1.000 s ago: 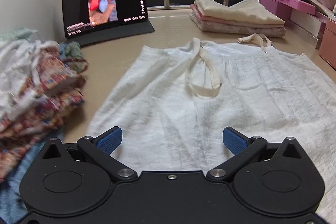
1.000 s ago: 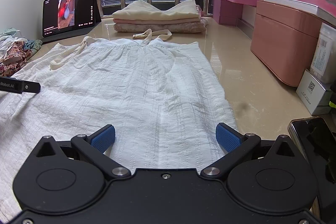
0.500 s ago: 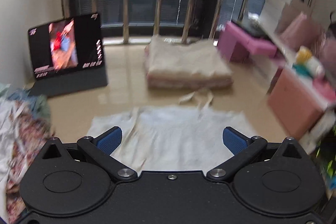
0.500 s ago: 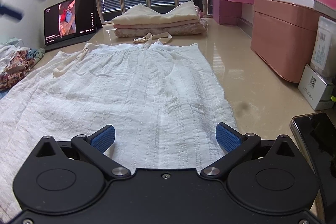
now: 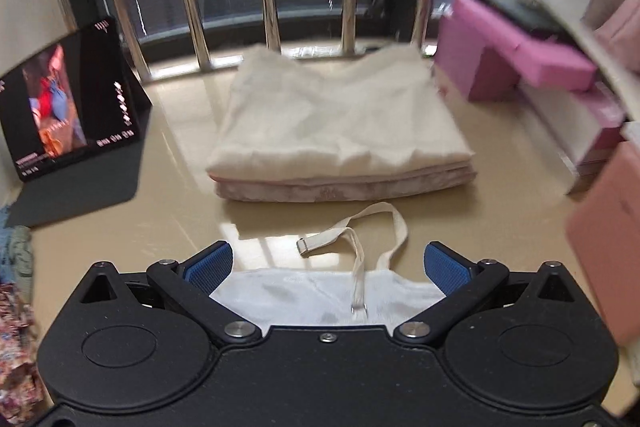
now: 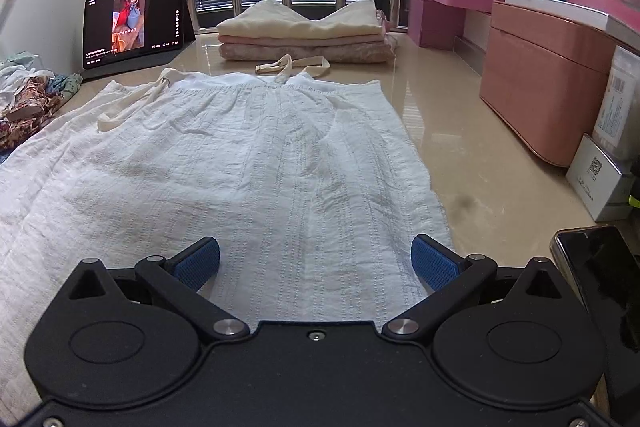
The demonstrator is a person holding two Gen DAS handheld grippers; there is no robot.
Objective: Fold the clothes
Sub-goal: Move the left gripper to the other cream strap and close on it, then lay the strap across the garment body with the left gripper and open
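In your left wrist view, your left gripper (image 5: 326, 265) has its tongs spread with nothing between them, above the far, strapped edge of the white dress (image 5: 320, 293), whose looped strap (image 5: 376, 231) lies on the beige table (image 5: 180, 131) just near of the folded stack (image 5: 340, 131), with the tablet (image 5: 68, 103) at far left and pink boxes (image 5: 516, 59) at far right. In your right wrist view, your right gripper (image 6: 316, 261) is also spread and holds nothing over the near hem of the dress (image 6: 224, 163), which lies flat along the table (image 6: 460, 131). The patterned pile (image 6: 28, 107) sits left, the phone (image 6: 600, 291) near right.
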